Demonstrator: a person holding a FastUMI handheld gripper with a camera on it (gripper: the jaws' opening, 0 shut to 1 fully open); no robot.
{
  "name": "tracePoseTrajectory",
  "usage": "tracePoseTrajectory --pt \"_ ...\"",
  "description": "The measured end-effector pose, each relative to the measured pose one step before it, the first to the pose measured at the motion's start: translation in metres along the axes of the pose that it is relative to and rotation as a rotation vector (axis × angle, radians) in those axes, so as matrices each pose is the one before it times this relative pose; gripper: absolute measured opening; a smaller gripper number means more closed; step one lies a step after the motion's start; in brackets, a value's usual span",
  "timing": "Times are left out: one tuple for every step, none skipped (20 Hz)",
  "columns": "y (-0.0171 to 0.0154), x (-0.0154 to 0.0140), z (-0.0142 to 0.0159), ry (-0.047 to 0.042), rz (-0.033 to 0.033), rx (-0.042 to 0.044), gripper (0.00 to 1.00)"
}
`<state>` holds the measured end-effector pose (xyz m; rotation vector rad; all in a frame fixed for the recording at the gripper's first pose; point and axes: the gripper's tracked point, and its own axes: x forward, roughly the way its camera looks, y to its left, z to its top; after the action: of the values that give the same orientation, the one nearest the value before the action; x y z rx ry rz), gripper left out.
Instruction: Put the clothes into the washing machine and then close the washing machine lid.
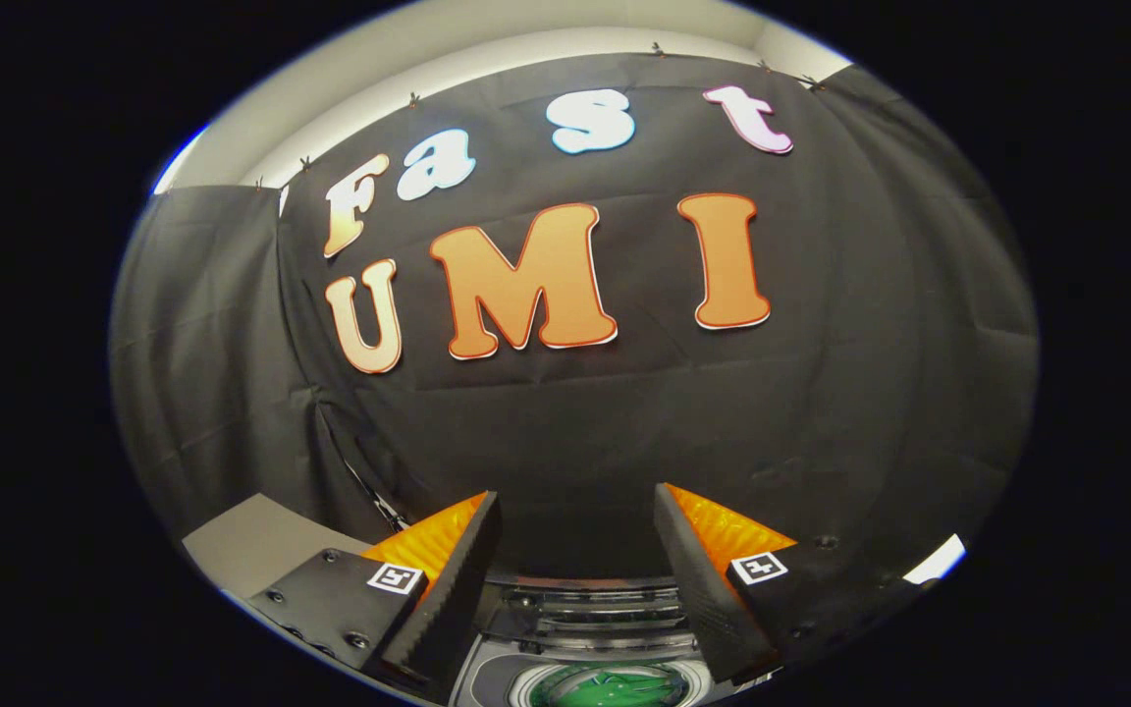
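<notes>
My gripper [575,506] is open, with a wide gap between its two fingers and nothing held between them. It is raised and faces the booth's black cloth wall. Low down between the fingers shows the top of the washing machine [585,628], with dark ribbed panels at its back edge. Below those panels lies a round pale-rimmed opening with something green [610,687] in it; whether this is a lid or the drum's inside I cannot tell. No clothes are in sight.
A grey flat surface [261,545] lies to the left, beyond the left finger. A thin dark cable [364,481] hangs down the cloth wall just left of the fingers. The pale ceiling [526,39] runs above the cloth.
</notes>
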<state>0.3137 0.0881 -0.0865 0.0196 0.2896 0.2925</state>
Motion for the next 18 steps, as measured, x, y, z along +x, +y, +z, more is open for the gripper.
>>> tracePoseTrajectory --pt "-0.00142 0.01185 -0.00599 0.02438 -0.00389 0.00364 0.98" --pt "-0.00117 0.01205 -0.00634 0.02127 -0.00571 0.00743 0.98" --pt "-0.00182 0.01337 -0.00607 0.02432 -0.00939 0.00531 0.99" --pt "-0.00308 0.01189 -0.00556 0.02027 -0.00886 0.00328 0.99" --pt "-0.00178 0.01278 -0.00698 0.02444 -0.00796 0.00053 0.99" --pt "-0.00207 0.01214 -0.00609 0.02407 -0.00755 0.00017 0.99" --pt "-0.00220 0.01374 -0.00651 0.02549 -0.00889 -0.00130 0.98" --pt "-0.00280 0.01223 -0.00771 0.02826 -0.01210 -0.00148 0.98" --pt "-0.00302 0.01142 -0.00886 0.03319 -0.01231 -0.00153 0.99" --pt "-0.00260 0.00874 -0.00810 0.02808 -0.01057 0.00227 0.99" --pt "-0.00256 0.00822 -0.00728 0.02318 -0.01330 -0.00166 0.99" --pt "-0.00406 0.00890 -0.00718 0.02185 -0.01512 -0.00925 0.99" --pt "-0.00381 0.00907 -0.00614 0.01654 -0.01763 -0.02032 0.99" --pt "-0.00659 0.00554 -0.00612 0.01267 -0.02050 -0.02401 0.99" --pt "-0.00352 0.00248 -0.00777 0.02059 -0.00619 -0.01021 0.99" --pt "0.00106 0.00300 0.00300 -0.01039 0.00444 0.02324 0.99" --pt "-0.00501 -0.00241 0.00044 -0.00881 -0.01692 -0.00318 1.00" --pt "-0.00170 -0.00069 0.00069 -0.00196 -0.00143 0.00211 0.99"
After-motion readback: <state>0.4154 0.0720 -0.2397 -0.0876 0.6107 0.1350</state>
